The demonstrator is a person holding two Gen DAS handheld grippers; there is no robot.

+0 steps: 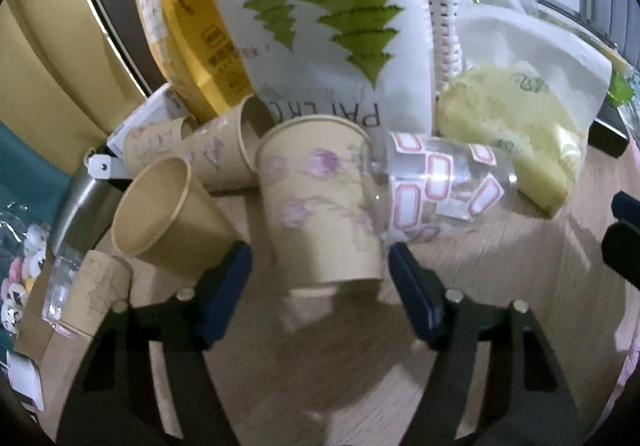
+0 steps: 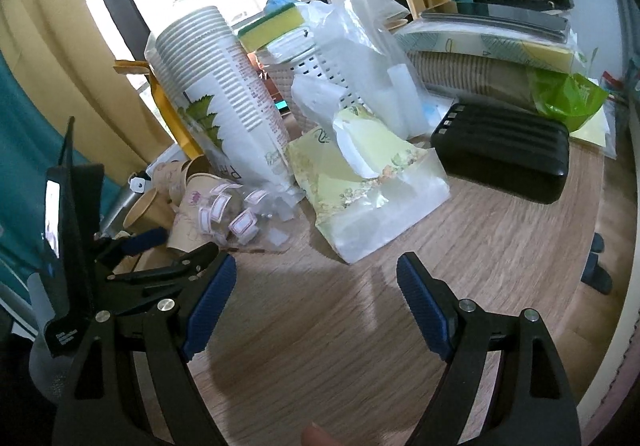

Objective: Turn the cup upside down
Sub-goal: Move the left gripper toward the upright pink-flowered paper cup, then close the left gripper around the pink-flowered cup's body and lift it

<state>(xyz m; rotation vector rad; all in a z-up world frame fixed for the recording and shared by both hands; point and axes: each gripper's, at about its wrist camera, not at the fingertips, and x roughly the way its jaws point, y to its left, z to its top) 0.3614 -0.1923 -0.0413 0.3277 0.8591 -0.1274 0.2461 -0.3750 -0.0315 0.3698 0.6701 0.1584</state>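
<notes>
A tan paper cup [image 1: 320, 202] with pink flowers stands upright on the wooden table [image 1: 500, 286], mouth up. My left gripper [image 1: 320, 266] is open with its blue pads on either side of the cup's base, not touching it. The cup also shows in the right wrist view [image 2: 188, 222], with the left gripper [image 2: 168, 242] at it. My right gripper [image 2: 316, 278] is open and empty over bare table, to the right of the cups.
Other tan cups lie on their sides to the left [image 1: 160, 214] [image 1: 224, 150]. A clear jar with red-edged labels [image 1: 436, 182] lies right of the cup. A bagged stack of white cups [image 1: 320, 26], a tissue pack [image 2: 360, 174] and a black case [image 2: 504, 154] stand behind.
</notes>
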